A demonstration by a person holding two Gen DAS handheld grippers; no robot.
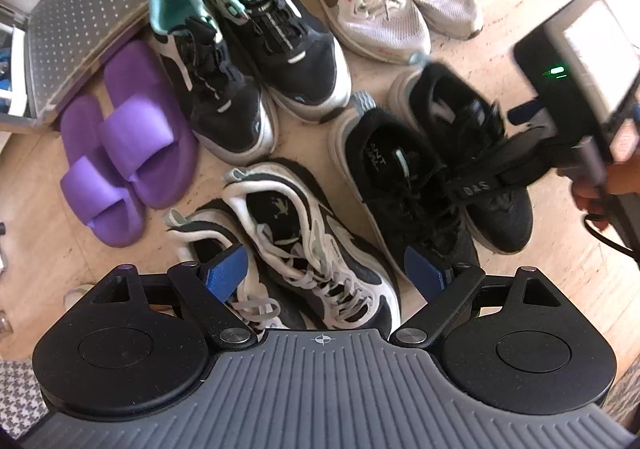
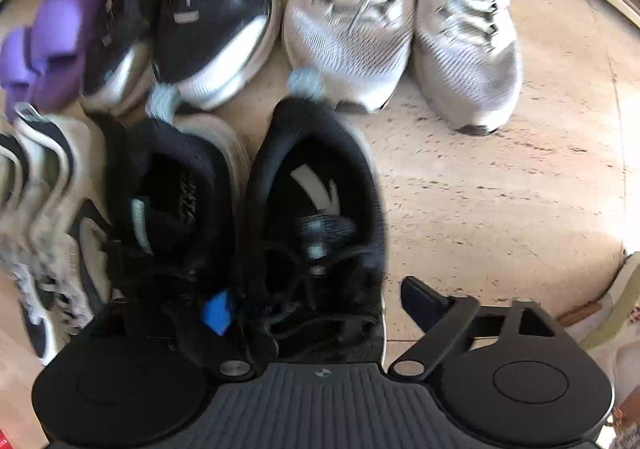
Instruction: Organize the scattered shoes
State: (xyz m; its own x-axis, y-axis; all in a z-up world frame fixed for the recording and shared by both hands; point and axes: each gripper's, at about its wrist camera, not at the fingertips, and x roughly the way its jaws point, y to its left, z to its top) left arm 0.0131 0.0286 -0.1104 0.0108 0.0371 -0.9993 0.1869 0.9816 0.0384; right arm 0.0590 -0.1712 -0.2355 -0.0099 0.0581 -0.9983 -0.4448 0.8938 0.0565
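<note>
Gaping wide, left gripper (image 1: 325, 273) fingers empty over laced mesh sneakers (image 1: 304, 249); right gripper (image 2: 320, 309) fingers released, straddling black knit shoe (image 2: 316, 209).

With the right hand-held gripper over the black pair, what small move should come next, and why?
Probably lift the right hand-held gripper clear. Its jaws stand open around the right black sneaker, which already sits on the floor beside its mate, so that pair looks placed. The left hand-held gripper hangs open over the black-and-white sneakers.

Left gripper (image 1: 324, 275): black arms, blue pads (image 1: 226, 269), silver pivot screws, ribbed grey housing with crosshair mark. Right gripper (image 2: 320, 315): identical; its body carried a green light (image 1: 556, 71) and black cable (image 1: 604, 237).
</note>
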